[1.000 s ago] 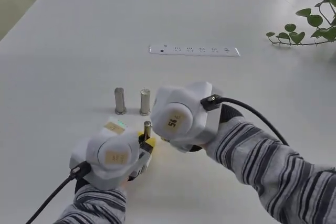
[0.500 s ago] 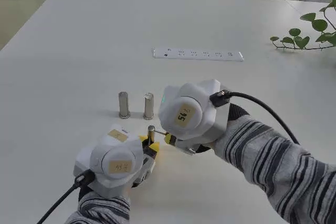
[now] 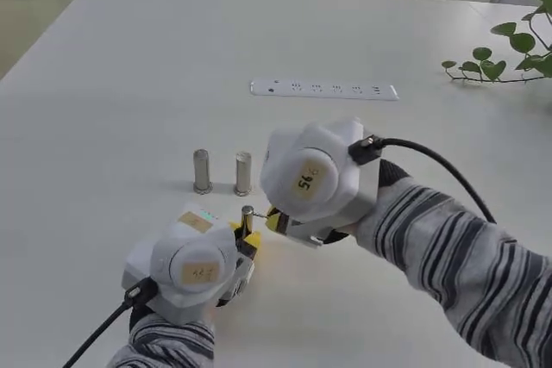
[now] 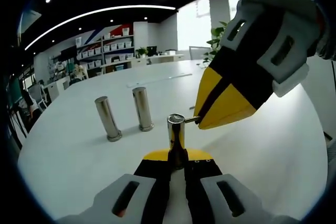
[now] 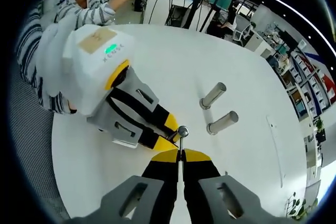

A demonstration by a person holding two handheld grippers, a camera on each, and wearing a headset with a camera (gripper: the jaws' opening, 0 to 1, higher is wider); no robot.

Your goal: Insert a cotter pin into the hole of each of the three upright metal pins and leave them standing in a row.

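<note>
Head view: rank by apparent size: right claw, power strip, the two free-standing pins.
1. right claw: largest, but close to the camera.
2. power strip: long and thin.
3. left standing pin and right standing pin: look alike, not ranked.

Bright, even ceiling light; soft shadows beside metal pins (image 4: 107, 119); fisheye edges warped.
</note>
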